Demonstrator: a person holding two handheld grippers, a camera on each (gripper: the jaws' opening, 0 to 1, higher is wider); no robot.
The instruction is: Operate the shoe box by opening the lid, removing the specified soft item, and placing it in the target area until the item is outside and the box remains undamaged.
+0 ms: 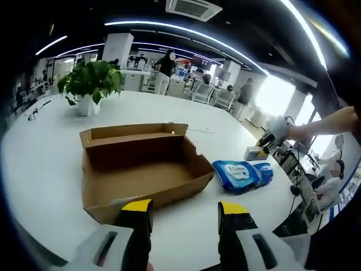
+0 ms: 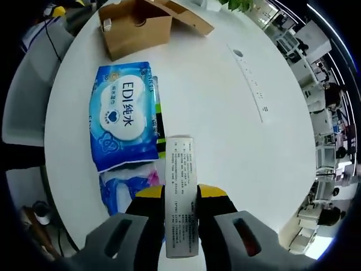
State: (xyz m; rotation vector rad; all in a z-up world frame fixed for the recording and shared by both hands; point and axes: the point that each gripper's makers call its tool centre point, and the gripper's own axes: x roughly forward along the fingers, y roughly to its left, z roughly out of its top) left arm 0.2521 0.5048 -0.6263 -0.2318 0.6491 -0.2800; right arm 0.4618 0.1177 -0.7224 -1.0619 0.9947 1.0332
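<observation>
While the shoe box [image 1: 141, 169] lies open and empty on the bench [image 1: 51, 164], the right gripper [image 2: 180, 197] clamps a small carton [image 2: 180, 192] above the wipes pack [image 2: 124, 116]; the left gripper [image 1: 185, 212] waits with parted, idle jaws.

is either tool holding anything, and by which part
The right tool clamps a small printed carton across its long sides. The left tool holds nothing.
</observation>
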